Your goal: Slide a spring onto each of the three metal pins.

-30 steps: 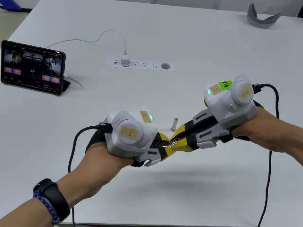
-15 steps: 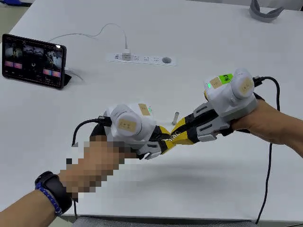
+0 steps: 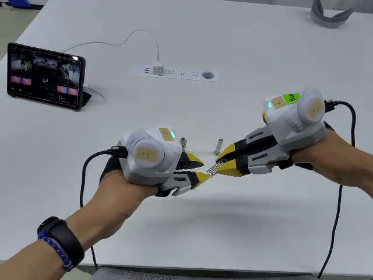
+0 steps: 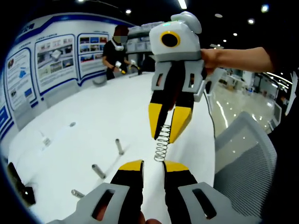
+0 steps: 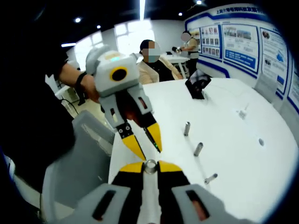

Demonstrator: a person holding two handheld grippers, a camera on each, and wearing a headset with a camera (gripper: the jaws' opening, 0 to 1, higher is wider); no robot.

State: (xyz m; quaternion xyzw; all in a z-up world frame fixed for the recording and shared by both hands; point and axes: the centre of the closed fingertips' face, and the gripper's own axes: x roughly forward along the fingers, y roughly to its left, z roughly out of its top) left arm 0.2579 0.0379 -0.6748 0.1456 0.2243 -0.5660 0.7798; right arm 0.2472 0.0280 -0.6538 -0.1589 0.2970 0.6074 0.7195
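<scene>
You've drawn them apart: right gripper [image 3: 220, 164] clamps the spring [image 3: 214, 169], left gripper [image 3: 201, 168] gapes, so carry it to the pins [image 3: 218, 146].

A lab or demo hall: blue-framed posters [image 4: 51, 58] at upper left, ceiling lights [image 4: 186, 3], long white surfaces [image 3: 262, 52], people [image 5: 152, 60] working.
</scene>
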